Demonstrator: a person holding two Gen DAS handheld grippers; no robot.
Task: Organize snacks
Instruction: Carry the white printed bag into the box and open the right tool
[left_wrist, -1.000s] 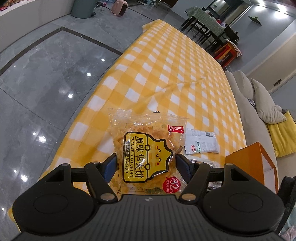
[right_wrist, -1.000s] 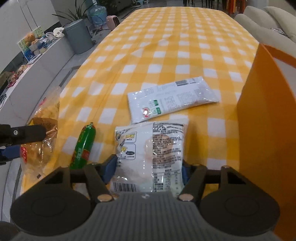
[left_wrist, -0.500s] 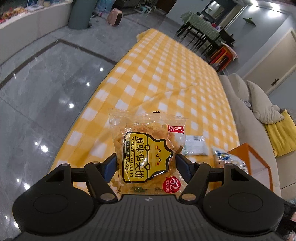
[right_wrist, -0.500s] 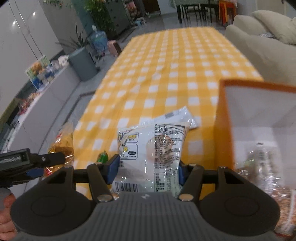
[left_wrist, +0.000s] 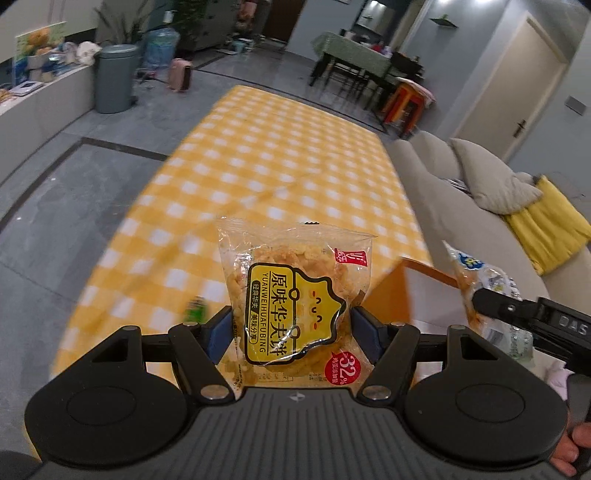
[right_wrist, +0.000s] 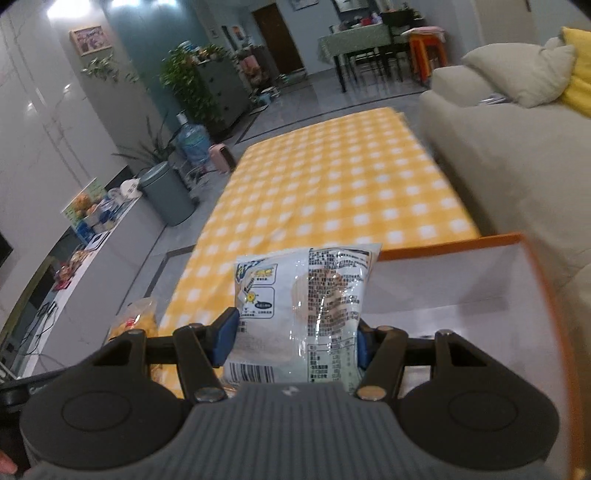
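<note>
2 hand-held grippers, each carrying 1 snack pack above a long table under a yellow-and-white checked cloth. Left gripper: blue pads pressed on both sides of a clear waffle-biscuit pack with a yellow label, held upright and clear of the cloth. Right gripper: clamped on a pale, printed pastry pack with its barcode end nearest the camera; this pack hangs over the near-left part of an orange box with a white interior, not touching it as far as can be seen. In the left wrist view, the same orange box stands at the table's near right corner, just right of the biscuit pack, with the right gripper's black arm and its pack above it. 1 green item, blurred, lies on the cloth left of the left gripper's pad. A grey sofa with a beige cushion and a yellow cushion runs along the table's right side. Fingers of a hand show at the lower right edge of the left wrist view.
</note>
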